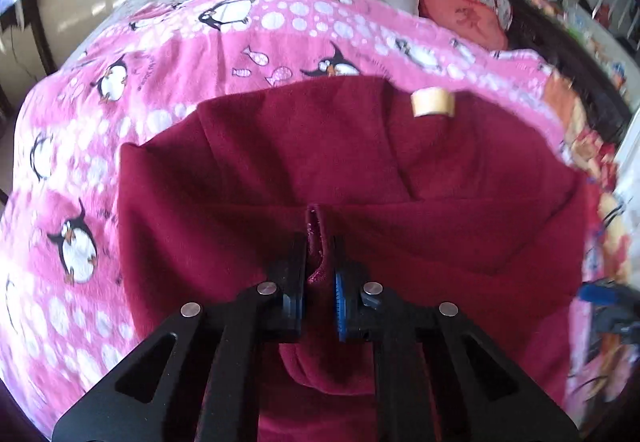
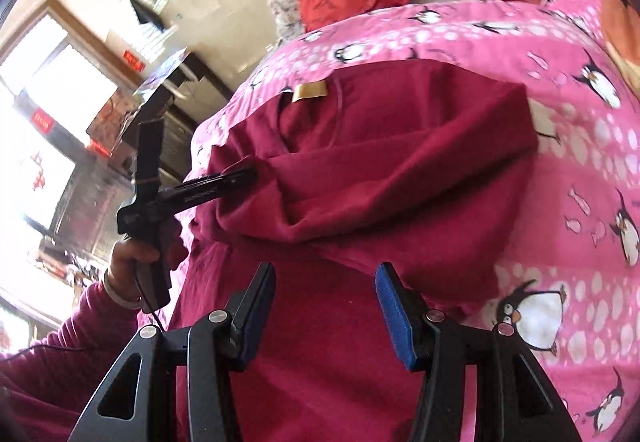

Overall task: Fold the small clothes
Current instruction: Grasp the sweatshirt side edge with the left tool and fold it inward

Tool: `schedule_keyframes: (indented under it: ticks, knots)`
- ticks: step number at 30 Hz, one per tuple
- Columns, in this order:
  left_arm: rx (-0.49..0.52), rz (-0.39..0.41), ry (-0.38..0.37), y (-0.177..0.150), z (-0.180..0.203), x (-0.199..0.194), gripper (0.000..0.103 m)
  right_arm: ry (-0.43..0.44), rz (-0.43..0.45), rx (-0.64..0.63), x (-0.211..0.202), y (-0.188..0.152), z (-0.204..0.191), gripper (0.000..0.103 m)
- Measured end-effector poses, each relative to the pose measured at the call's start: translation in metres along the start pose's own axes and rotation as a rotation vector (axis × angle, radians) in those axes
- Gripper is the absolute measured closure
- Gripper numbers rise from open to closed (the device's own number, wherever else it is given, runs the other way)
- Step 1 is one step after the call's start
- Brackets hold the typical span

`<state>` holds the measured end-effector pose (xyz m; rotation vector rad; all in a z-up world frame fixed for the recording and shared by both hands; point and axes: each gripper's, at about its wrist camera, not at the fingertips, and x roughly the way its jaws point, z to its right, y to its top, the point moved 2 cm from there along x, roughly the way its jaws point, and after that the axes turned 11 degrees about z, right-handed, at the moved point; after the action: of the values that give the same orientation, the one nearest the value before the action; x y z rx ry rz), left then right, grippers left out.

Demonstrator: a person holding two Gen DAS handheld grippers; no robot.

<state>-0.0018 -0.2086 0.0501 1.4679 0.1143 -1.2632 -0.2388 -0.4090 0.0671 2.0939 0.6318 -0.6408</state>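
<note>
Dark red garment (image 1: 280,170) lies spread on the pink penguin blanket (image 1: 120,90) on the bed, partly folded over itself, tan neck label (image 1: 433,102) at the far edge, away from both sets of fingers. Long axis looks to run across the view, side to side, though blur makes that rough.

Left gripper (image 1: 319,242) is clamped on a raised pleat of the garment's near fold; cloth pinched right between the fingers, rest of the fabric fanning out ahead & to both sides. Right wrist view shows the same gripper poking into the cloth from the left, person's hand (image 2: 134,262) on its handle.

Right gripper (image 2: 325,282) has its fingers apart w/ nothing between them, hovering above the near right part of the garment, fold bulging just ahead of them.

Judgement: left already has its hold, so next move turns on the right fingers taking the cloth ahead of them, then both carrying the near edge toward the label side
</note>
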Motion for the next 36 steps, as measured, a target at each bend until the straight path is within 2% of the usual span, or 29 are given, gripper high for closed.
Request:
schedule_keyframes:
  ticks: [3, 5, 9, 11, 12, 15, 17, 20, 24, 27, 30, 31, 32, 33, 34, 35, 36]
  knots:
    - [-0.033, 0.087, -0.013, 0.006, -0.003, -0.036, 0.093, 0.008, 0.010, -0.011, 0.004, 0.007, 0.000, 0.053]
    - [-0.109, 0.136, -0.026, 0.009, -0.015, -0.059, 0.093, 0.023, 0.012, -0.030, 0.011, 0.013, -0.004, 0.053]
    - [-0.239, 0.182, 0.053, 0.001, -0.042, -0.076, 0.093, 0.016, 0.016, -0.053, 0.041, 0.039, -0.012, 0.053]
    - [-0.277, 0.153, 0.096, -0.009, -0.053, -0.068, 0.093, 0.002, 0.055, -0.056, 0.058, 0.058, -0.012, 0.053]
    - [-0.295, 0.126, 0.093, -0.013, -0.056, -0.063, 0.093, -0.027, 0.076, -0.044, 0.067, 0.069, -0.009, 0.053]
    - [-0.309, 0.083, 0.105, -0.021, -0.059, -0.048, 0.093, -0.118, 0.044, 0.056, 0.092, 0.087, 0.013, 0.053]
    - [-0.284, 0.088, 0.107, -0.022, -0.056, -0.049, 0.093, -0.081, 0.062, 0.114, 0.079, 0.090, 0.018, 0.053]
    - [-0.259, 0.094, 0.102, -0.024, -0.056, -0.053, 0.093, -0.120, 0.129, 0.053, 0.032, 0.079, 0.017, 0.052]
    - [-0.272, 0.082, 0.102, -0.029, -0.061, -0.045, 0.093, -0.246, 0.114, -0.054, -0.014, 0.044, 0.020, 0.042]
    - [-0.282, 0.078, 0.115, -0.031, -0.059, -0.040, 0.093, -0.252, 0.057, -0.005, -0.018, 0.018, 0.037, 0.042]
    - [-0.283, 0.073, 0.124, -0.032, -0.053, -0.038, 0.093, -0.237, 0.025, 0.052, 0.000, 0.003, 0.049, 0.043]
    - [-0.282, 0.073, 0.125, -0.031, -0.051, -0.038, 0.093, -0.237, 0.008, 0.047, 0.007, -0.003, 0.049, 0.046]
    - [-0.281, 0.073, 0.119, -0.030, -0.048, -0.039, 0.093, -0.256, -0.011, 0.018, 0.012, -0.005, 0.046, 0.063]
    - [-0.279, 0.078, 0.110, -0.028, -0.045, -0.041, 0.093, -0.282, -0.007, -0.016, 0.011, -0.006, 0.045, 0.074]
    - [-0.271, 0.089, 0.099, -0.026, -0.042, -0.043, 0.093, -0.286, 0.014, -0.039, 0.005, -0.005, 0.042, 0.076]
    - [-0.260, 0.098, 0.085, -0.024, -0.037, -0.045, 0.092, -0.276, 0.037, -0.043, -0.004, -0.003, 0.042, 0.083]
    - [-0.250, 0.099, 0.079, -0.022, -0.033, -0.043, 0.092, -0.284, 0.053, -0.036, -0.011, -0.002, 0.045, 0.084]
